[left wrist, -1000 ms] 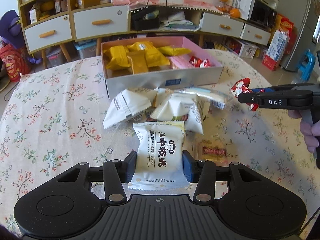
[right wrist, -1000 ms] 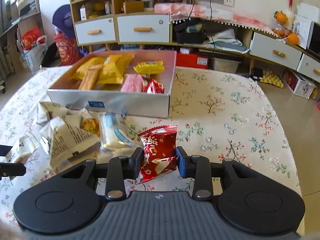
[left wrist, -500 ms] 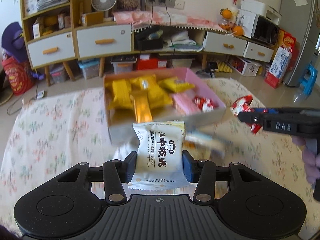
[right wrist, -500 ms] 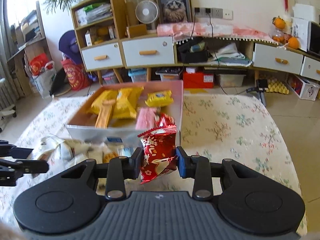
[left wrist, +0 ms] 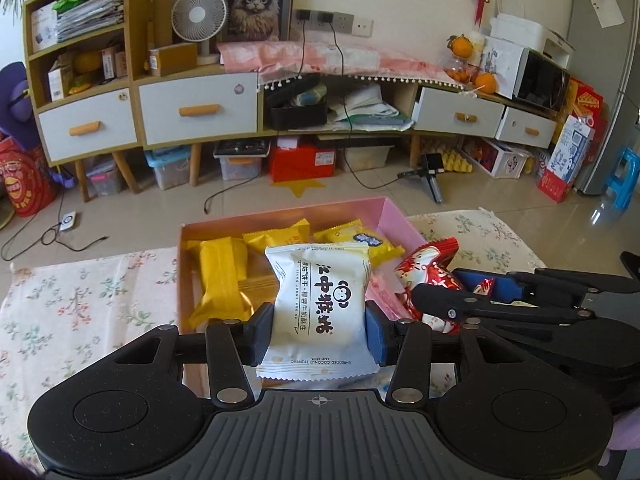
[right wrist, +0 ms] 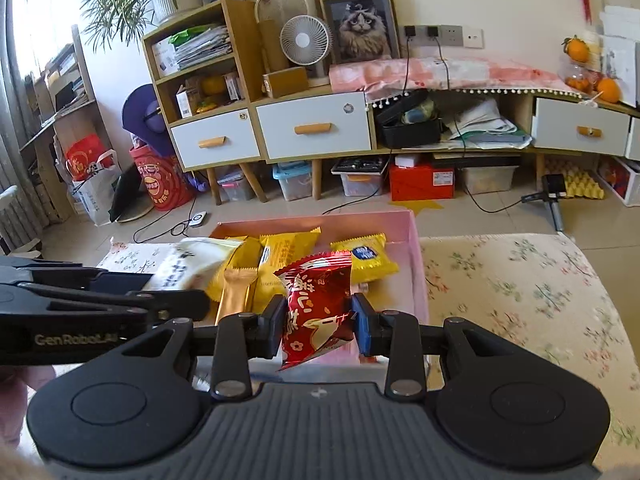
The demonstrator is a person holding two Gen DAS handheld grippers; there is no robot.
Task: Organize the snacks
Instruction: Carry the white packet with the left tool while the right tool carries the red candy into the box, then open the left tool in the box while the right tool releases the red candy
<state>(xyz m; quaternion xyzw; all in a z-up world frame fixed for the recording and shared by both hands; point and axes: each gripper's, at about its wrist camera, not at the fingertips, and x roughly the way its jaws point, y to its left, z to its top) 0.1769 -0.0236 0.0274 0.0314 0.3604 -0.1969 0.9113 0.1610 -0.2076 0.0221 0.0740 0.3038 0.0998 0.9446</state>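
Observation:
My left gripper (left wrist: 319,330) is shut on a white snack packet (left wrist: 320,304) with black Chinese print, held upright above the pink snack box (left wrist: 394,216). My right gripper (right wrist: 318,326) is shut on a red foil snack packet (right wrist: 318,304), also above the box (right wrist: 414,248). The box holds several yellow packets (left wrist: 218,276) and pink ones. The right gripper and its red packet (left wrist: 430,268) show at the right in the left wrist view. The left gripper (right wrist: 176,302) with its white packet (right wrist: 192,258) shows at the left in the right wrist view.
The box sits on a table with a floral cloth (left wrist: 80,304), which extends right of the box (right wrist: 520,288). Beyond the table's far edge lie floor, cables and a low cabinet with drawers (left wrist: 196,112).
Both grippers have lifted their packets and moved forward from the table's loose pile to above the box. The loose white packets on the table have dropped out of view.

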